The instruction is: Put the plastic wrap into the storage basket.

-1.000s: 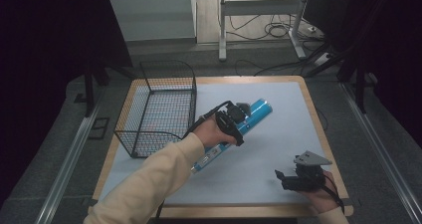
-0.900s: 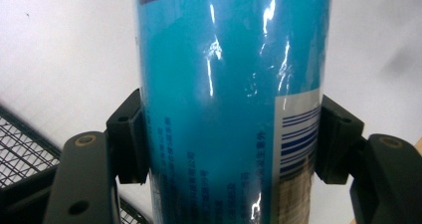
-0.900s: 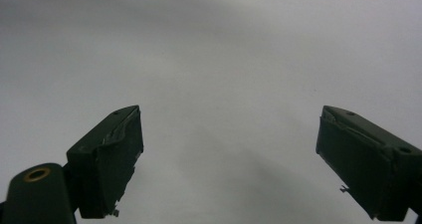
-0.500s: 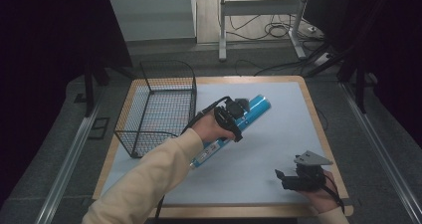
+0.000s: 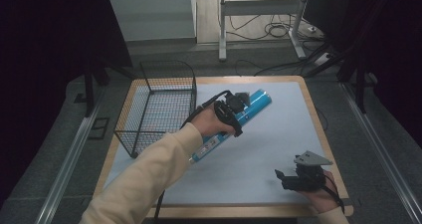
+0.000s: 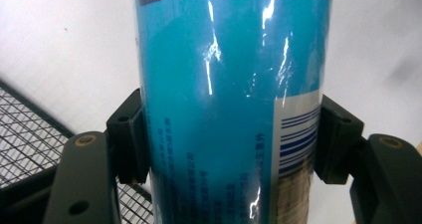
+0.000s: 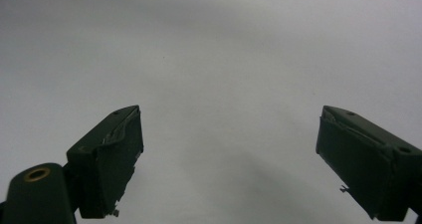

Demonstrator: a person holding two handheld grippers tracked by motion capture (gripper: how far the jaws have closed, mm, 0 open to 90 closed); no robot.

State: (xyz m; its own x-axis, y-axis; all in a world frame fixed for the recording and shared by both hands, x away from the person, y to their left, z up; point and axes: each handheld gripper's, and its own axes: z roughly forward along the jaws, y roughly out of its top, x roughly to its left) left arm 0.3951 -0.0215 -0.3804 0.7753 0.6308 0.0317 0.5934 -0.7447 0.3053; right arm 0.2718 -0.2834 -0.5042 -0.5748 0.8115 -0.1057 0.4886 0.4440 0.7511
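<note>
The blue tube (image 5: 234,123) lies slanted over the pale mat (image 5: 259,149), just right of the wire basket (image 5: 159,104); its label carries a barcode and small print (too fine to read). The left gripper (image 5: 234,107) clamps its middle, forearm reaching diagonally. The right gripper (image 5: 291,176) rests near the mat's front edge, jaws spread, empty.

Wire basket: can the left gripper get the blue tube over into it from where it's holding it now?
Probably yes. The left gripper is shut on the blue tube right beside the wire basket, whose top is open. Nothing lies between them; the tube's length may need angling in.
</note>
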